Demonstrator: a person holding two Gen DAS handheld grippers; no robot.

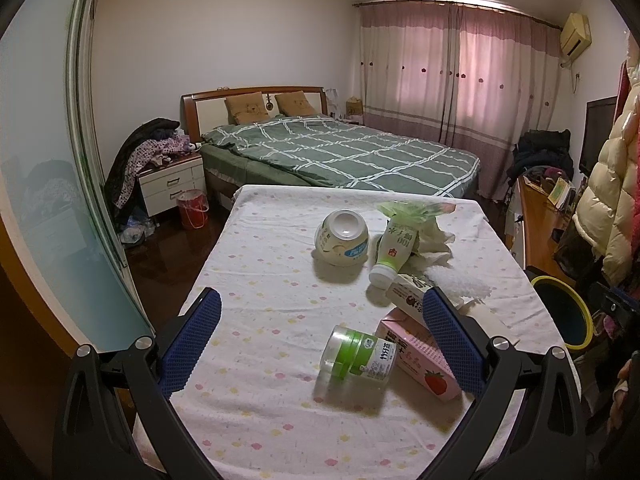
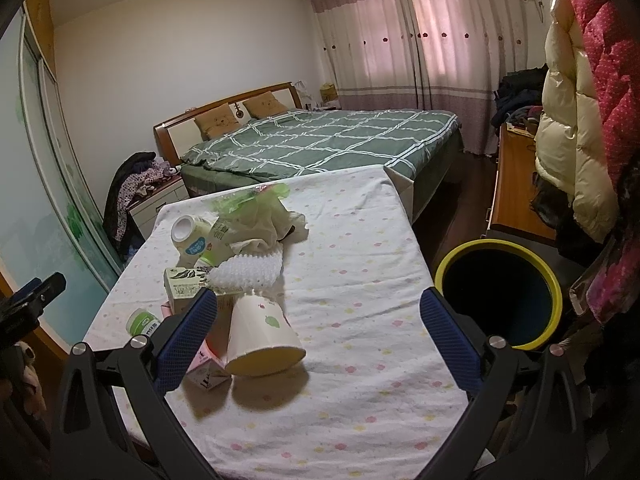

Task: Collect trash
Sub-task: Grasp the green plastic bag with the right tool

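Left wrist view alone shows the small green-labelled bottle (image 1: pixel 358 356) lying whole beside the pink strawberry carton (image 1: pixel 420 354) on the surface (image 1: pixel 260 300). Right wrist view alone shows the tipped paper cup (image 2: pixel 260 334) and the bin (image 2: pixel 498 292). Left tool (image 1: pixel 320 332) and right tool (image 2: pixel 318 330) both gape wide, empty.

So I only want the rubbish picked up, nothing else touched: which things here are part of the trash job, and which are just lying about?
Part of the job:
- green-lidded jar
- pink strawberry carton
- paper cup
- white bottle
- round pot
- yellow-rimmed bin

Just lying about:
- bed
- clothes heap
- red bucket
- hanging coats
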